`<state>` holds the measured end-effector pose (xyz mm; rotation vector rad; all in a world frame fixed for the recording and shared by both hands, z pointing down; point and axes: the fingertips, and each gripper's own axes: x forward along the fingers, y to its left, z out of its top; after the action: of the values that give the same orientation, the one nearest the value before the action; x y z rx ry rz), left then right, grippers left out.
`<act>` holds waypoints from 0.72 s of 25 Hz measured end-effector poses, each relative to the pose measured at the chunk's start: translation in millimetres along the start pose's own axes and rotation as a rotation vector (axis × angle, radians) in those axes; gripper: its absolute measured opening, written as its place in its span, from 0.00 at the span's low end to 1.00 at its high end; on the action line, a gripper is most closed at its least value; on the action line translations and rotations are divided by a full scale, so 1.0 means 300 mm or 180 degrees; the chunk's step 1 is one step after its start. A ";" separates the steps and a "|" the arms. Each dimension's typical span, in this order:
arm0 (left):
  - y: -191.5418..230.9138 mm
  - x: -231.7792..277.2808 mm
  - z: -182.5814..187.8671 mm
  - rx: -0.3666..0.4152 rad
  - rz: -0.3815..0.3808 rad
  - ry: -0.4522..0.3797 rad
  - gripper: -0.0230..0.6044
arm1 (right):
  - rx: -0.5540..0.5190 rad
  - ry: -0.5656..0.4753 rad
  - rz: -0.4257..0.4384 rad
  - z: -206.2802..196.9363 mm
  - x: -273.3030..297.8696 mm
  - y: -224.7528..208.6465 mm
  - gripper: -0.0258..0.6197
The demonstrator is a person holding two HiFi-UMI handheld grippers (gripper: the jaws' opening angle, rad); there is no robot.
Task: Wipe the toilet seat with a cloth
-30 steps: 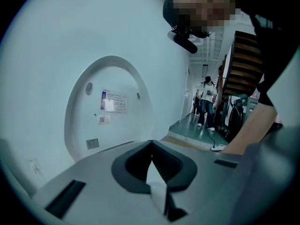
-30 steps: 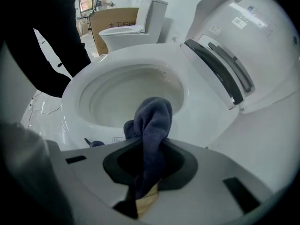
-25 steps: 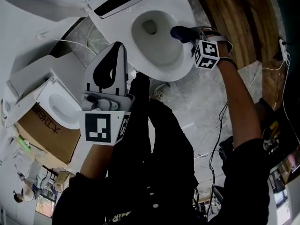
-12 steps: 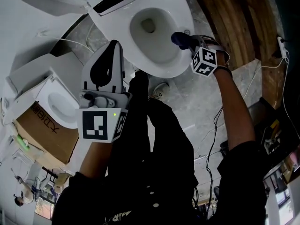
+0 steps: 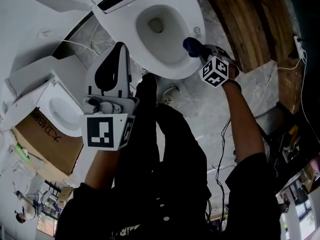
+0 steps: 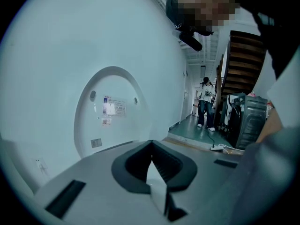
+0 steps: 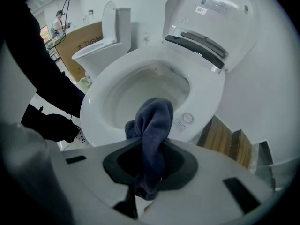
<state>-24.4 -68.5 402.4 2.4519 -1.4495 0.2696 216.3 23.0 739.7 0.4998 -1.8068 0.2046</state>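
Dark blue cloth (image 7: pixel 152 125) is clamped in my right gripper (image 7: pixel 149 172), jaws clenched on its lower part and the bunched top sticking out past the tips. The bunch sits over the near edge of the white toilet seat (image 7: pixel 96 116), just beside a round sticker (image 7: pixel 183 121) on the rim; actual contact I can't confirm. In the head view the cloth (image 5: pixel 191 44) is at the right side of the seat (image 5: pixel 196 19), with the right gripper (image 5: pixel 202 51) just behind it. Toilet lid (image 7: pixel 213 13) is tilted up behind the bowl.

My left gripper (image 6: pixel 152 165) is squeezed together with nothing in it. It's held up well apart from the seat, aimed at a white arched panel with stickers (image 6: pixel 112 109). In the head view the left gripper (image 5: pixel 114 71) is near the bowl's front.

A second toilet (image 5: pixel 60 109) stands to the left, a cardboard box (image 5: pixel 50 139) beside it. Wooden steps (image 5: pixel 240 19) run along the right. A person (image 6: pixel 205 104) stands far off in the left gripper view.
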 end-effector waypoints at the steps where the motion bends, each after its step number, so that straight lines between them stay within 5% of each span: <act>1: -0.005 -0.004 0.002 0.0000 -0.0005 -0.0007 0.05 | 0.0088 -0.0009 -0.0017 -0.007 -0.003 0.009 0.15; 18: -0.021 -0.088 0.036 0.0048 -0.0017 -0.0135 0.05 | 0.1184 -0.0060 -0.0228 -0.046 -0.041 0.132 0.15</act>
<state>-31.3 -47.5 383.6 2.4874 -1.4631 0.2293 213.9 66.5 736.7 0.8290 -1.7717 0.4926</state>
